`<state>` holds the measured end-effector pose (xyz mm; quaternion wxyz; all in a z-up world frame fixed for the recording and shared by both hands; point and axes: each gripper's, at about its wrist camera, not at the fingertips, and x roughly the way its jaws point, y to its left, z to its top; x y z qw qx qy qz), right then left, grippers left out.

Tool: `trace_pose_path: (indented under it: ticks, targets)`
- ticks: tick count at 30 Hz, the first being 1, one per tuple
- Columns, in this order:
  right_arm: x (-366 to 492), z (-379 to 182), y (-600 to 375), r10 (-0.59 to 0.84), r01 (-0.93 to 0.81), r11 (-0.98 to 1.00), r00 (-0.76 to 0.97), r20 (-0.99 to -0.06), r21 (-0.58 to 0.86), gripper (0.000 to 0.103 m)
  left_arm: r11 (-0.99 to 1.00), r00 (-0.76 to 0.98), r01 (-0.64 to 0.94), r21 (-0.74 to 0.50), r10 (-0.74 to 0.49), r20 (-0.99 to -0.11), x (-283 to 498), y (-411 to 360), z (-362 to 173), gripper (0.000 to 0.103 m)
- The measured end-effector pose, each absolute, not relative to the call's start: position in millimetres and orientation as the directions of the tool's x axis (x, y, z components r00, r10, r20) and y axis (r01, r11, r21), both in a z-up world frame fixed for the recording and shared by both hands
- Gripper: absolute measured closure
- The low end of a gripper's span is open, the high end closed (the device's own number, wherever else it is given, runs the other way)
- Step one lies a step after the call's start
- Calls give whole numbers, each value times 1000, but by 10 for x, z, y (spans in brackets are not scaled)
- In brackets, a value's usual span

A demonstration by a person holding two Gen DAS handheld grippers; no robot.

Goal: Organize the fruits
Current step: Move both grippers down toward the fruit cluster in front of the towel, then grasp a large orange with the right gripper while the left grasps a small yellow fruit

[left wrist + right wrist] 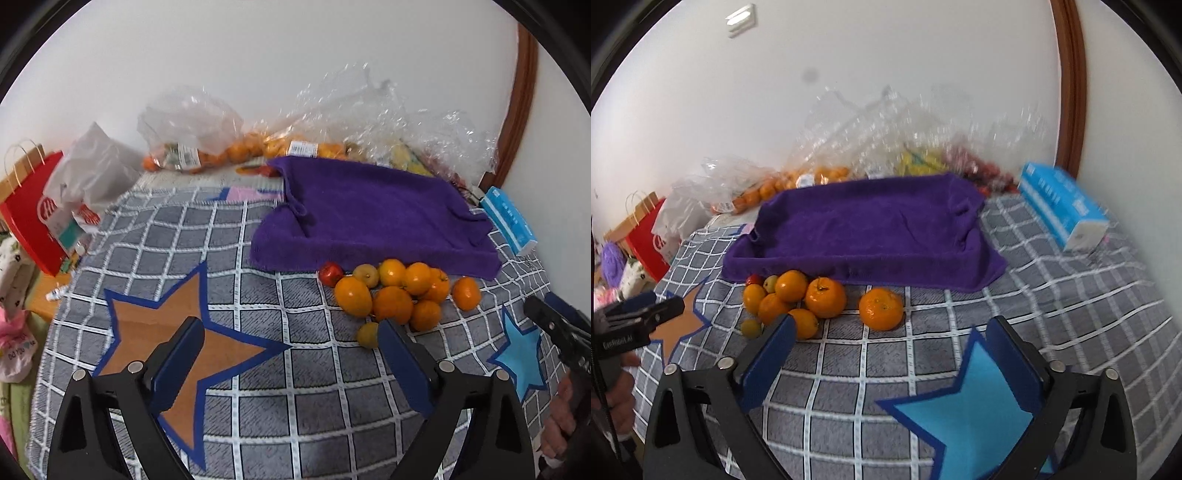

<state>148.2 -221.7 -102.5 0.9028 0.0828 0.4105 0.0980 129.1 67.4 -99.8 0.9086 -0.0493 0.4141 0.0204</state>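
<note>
A heap of oranges (393,295) (790,295) lies on the checked cloth just in front of a purple towel-lined tray (369,218) (864,229). Two small yellow fruits (368,334) (752,328) and a small red fruit (331,273) (753,279) sit among them. One orange (881,308) rests apart on the right. My left gripper (290,332) hovers open over the orange star patch (177,339), nothing between its fingers. My right gripper (892,330) is open over the blue star patch (967,413), just short of the lone orange.
Clear plastic bags of oranges (192,147) (798,181) and other fruit line the wall behind the tray. A blue tissue pack (508,221) (1063,206) lies at the right. A red paper bag (33,218) and white bags stand at the left edge.
</note>
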Motion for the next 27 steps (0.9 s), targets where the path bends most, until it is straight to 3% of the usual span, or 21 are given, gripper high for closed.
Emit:
trace_pose_path:
  ticks: [5, 9, 16, 19, 23, 27]
  targets:
    - [1675, -1251, -2183, 243, -112, 968, 630, -737, 224, 20, 992, 647, -89, -93, -14, -762, 1445, 725, -1116, 10]
    - [1824, -1428, -2115, 266, -139, 964, 577, -772, 228, 38, 988, 620, -93, -124, -40, -784, 1559, 757, -1209, 10]
    - [2009, -1668, -1963, 268, -170, 963, 542, -797, 208, 41, 989, 596, -63, -134, -71, -800, 1652, 719, -1336, 10]
    - [2024, -1714, -1911, 255, -191, 965, 533, -807, 178, 60, 988, 581, -28, -153, -108, -806, 1655, 659, -1386, 10]
    - [1963, -1681, -1912, 224, -193, 971, 553, -802, 139, 60, 984, 571, 15, -176, -153, -807, 1637, 555, -1427, 11]
    - [1869, -1659, -1954, 199, -183, 977, 568, -798, 114, 60, 983, 557, 64, -171, -178, -811, 1634, 374, -1453, 21]
